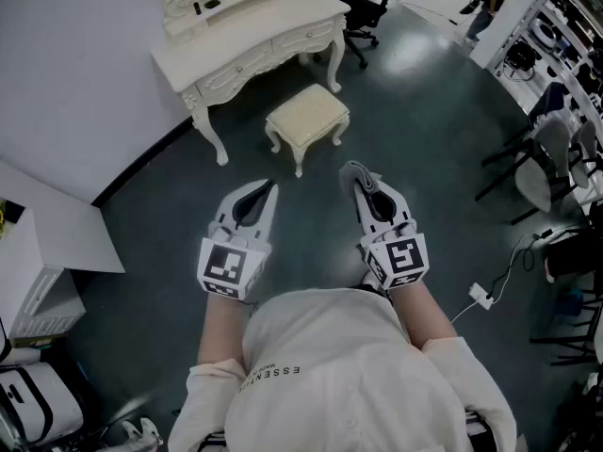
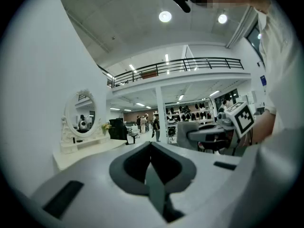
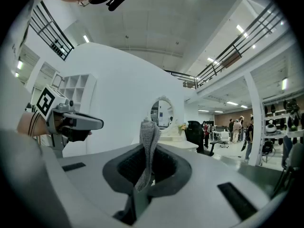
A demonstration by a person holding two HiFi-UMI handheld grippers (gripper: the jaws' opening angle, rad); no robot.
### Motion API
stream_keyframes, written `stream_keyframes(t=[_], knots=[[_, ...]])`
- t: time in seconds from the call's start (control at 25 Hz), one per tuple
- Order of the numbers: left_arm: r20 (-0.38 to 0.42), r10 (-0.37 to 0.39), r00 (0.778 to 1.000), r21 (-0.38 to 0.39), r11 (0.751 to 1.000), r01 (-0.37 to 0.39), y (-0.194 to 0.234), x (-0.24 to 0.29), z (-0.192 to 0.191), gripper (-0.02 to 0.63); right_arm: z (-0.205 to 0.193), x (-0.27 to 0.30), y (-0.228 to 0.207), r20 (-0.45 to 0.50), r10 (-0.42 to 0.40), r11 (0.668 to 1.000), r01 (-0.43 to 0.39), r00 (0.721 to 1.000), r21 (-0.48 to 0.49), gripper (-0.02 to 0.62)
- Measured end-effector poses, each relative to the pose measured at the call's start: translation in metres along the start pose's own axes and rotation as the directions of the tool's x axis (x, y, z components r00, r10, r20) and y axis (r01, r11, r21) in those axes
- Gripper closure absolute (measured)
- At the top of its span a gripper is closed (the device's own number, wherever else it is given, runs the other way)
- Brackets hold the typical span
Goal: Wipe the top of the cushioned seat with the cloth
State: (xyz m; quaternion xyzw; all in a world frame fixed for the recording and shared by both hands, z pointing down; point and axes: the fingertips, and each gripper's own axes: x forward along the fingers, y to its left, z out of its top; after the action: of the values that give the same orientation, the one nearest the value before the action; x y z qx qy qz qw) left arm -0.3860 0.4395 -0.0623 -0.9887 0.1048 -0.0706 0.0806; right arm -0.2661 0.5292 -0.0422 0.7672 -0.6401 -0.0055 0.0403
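Cushioned seat (image 1: 308, 113) stands on the dark floor (image 1: 424, 121) in front of the white dressing table (image 1: 254, 28), well ahead of both grippers and untouched. Grey cloth (image 3: 148, 141) is pinched upright in the closed jaws of the right gripper (image 1: 357, 183). Left gripper (image 1: 269, 190) has jaws together, nothing between them, and is held beside the right.

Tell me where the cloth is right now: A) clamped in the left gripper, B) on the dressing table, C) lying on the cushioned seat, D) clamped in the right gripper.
D: the right gripper view shows the grey cloth standing up between the jaws of the right gripper, away from the cushioned seat; the left gripper is shut on nothing.
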Motion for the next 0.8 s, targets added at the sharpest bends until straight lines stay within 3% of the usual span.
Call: stream_keyframes(t=[0.52,0.8], knots=[[0.004,0.007,1.0,-0.044,0.999,-0.007,0.005,0.012,-0.003,0.604,-0.007,0.009,-0.017,-0.024,-0.042,0.998,0.043,0.999,0.053,0.569],[-0.025,0.019,1.0,-0.061,0.998,-0.021,0.007,0.027,-0.016,0.604,-0.02,0.024,-0.029,-0.06,-0.023,0.999,0.025,0.998,0.039,0.569]])
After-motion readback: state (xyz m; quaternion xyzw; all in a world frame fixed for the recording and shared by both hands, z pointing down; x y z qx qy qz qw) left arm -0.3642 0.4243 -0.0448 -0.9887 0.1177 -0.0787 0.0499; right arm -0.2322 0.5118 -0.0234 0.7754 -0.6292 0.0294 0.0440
